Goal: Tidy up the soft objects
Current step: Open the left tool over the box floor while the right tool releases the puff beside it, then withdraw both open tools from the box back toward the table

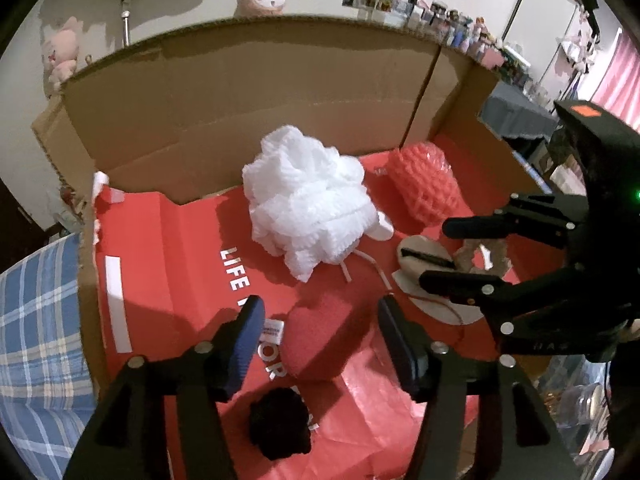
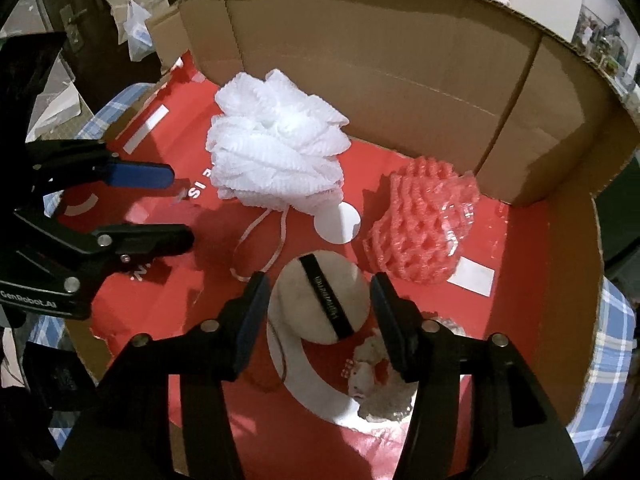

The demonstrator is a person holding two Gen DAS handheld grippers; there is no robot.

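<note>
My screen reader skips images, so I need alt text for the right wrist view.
The right gripper hangs open over a round beige powder puff with a black strap, lying on the red-lined floor of a cardboard box. Beyond it lie a white mesh bath pouf and a pink foam net; the left gripper enters from the left, open.

White lettering (image 1: 234, 268) on the red sheet (image 1: 160, 264) is partly covered by the pink pad (image 1: 320, 336) and black pompom (image 1: 280, 428) at lower centre. The row of small figures (image 1: 460, 24), upper right, is too tiny to identify.
</note>
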